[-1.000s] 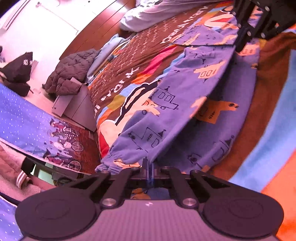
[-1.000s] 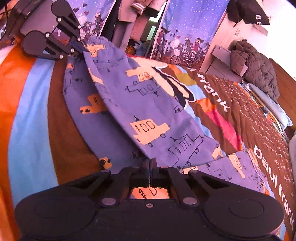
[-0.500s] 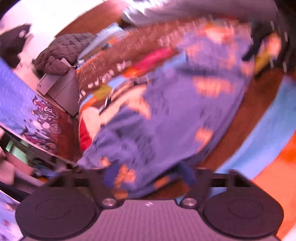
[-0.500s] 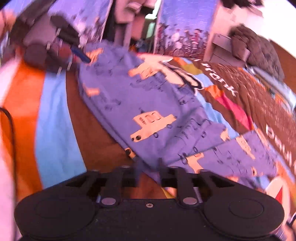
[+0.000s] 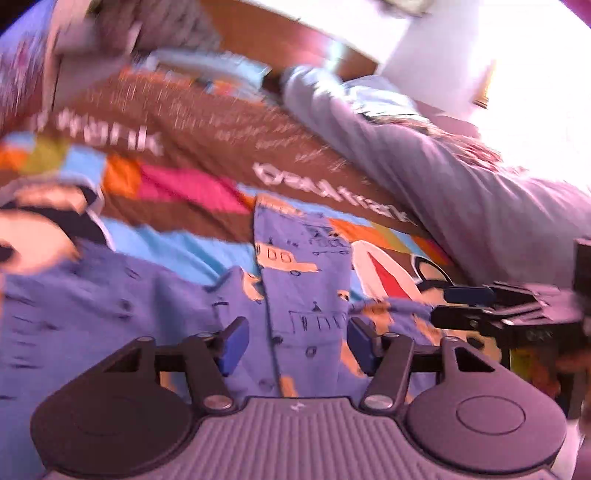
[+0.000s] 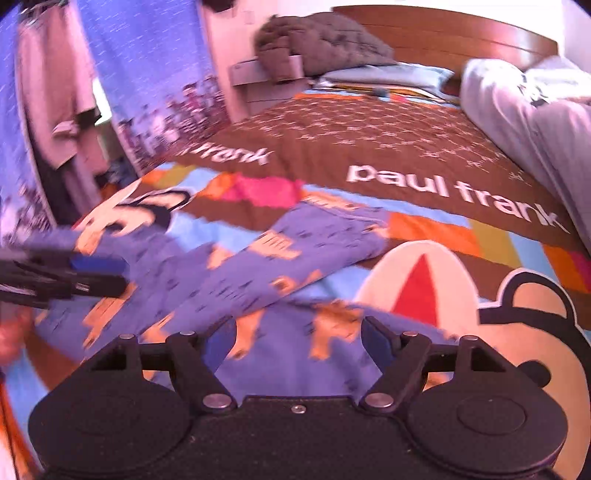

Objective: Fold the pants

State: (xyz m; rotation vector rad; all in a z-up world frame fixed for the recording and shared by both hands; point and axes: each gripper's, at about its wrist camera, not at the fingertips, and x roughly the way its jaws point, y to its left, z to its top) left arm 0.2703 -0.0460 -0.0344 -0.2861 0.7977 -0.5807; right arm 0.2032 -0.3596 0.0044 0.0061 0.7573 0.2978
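The purple pants (image 5: 306, 295) with orange car prints lie on the colourful bedspread, one leg folded over the other. They also show in the right wrist view (image 6: 258, 273). My left gripper (image 5: 295, 341) is open and empty, its blue-padded jaws spread just above the pants. My right gripper (image 6: 299, 338) is open and empty above the near edge of the pants. The right gripper shows at the right of the left wrist view (image 5: 461, 306). The left gripper shows at the left of the right wrist view (image 6: 96, 273). Both views are blurred by motion.
The bedspread (image 6: 406, 184) reads "paul frank" on a brown band. A grey-white duvet (image 5: 461, 177) is bunched at the bed's far right. A dark jacket (image 6: 321, 44) lies on a bedside cabinet by the wooden headboard (image 6: 443, 29). Patterned curtains (image 6: 147, 74) hang left.
Both grippers have let go of the pants and opened. The lifted leg now lies folded over the other. Both cameras have swung toward the head of the bed.
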